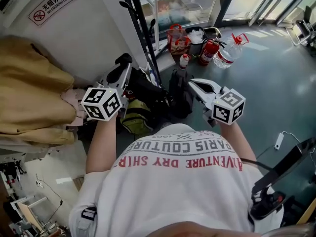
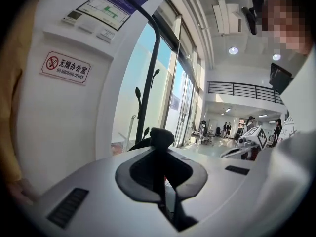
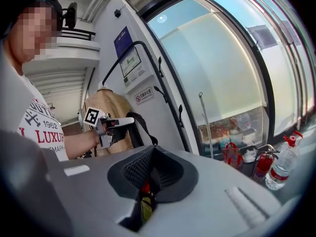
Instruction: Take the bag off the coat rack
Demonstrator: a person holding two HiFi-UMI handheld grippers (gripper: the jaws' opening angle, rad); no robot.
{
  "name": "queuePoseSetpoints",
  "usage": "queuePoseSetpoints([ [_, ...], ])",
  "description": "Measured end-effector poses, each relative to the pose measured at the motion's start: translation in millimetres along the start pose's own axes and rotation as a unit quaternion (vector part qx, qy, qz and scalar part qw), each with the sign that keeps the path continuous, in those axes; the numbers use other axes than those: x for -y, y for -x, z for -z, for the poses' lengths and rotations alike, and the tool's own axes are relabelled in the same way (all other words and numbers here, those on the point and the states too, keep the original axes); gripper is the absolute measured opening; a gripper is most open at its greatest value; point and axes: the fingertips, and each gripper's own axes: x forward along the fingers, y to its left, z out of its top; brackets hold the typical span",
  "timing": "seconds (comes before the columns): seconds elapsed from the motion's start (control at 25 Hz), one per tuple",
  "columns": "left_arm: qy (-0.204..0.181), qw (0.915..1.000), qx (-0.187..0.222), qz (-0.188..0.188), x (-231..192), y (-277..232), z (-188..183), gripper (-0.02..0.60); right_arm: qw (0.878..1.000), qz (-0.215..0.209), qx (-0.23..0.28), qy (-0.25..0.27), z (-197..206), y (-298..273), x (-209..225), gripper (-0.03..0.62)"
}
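Head view onward — bag [image 1: 148, 95] held by its strap [image 3: 144, 125]

Head view: black, low between left gripper [image 1: 122, 63] and right gripper [image 1: 192, 84], just beside the coat rack [image 1: 140, 28]. Left gripper view: clamped shut on the strap [image 2: 160, 137], coat rack behind. Right gripper view: closed, gripping nothing — strap looping from the left gripper.

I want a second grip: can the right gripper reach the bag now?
Probably yes. The right gripper points at the bag just ahead of it, and I see nothing between them; the left gripper pinches the strap off to one side.
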Motion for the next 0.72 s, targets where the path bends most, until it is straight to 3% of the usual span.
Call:
queuePoseSetpoints([
  [0.12, 0.023, 0.9995, -0.019, -0.01, 13.4, 21.5, 37.1, 0.015, 1.0, -0.008, -0.005, 0.005, 13.6, 10.8, -16.7, 0.002],
  [0.32, 0.047, 0.9987, -0.013, -0.013, 63.8, 68.3, 72.0, 0.015, 1.0, -0.02, -0.004, 0.022, 42.9, 52.4, -55.6, 0.002],
  [0.72, 0.053, 0.9985, -0.003, -0.012, 147.3, 162.3, 71.7, 0.015, 0.998, -0.029, -0.017, 0.049, 68.3, 104.7, -124.7, 0.002],
])
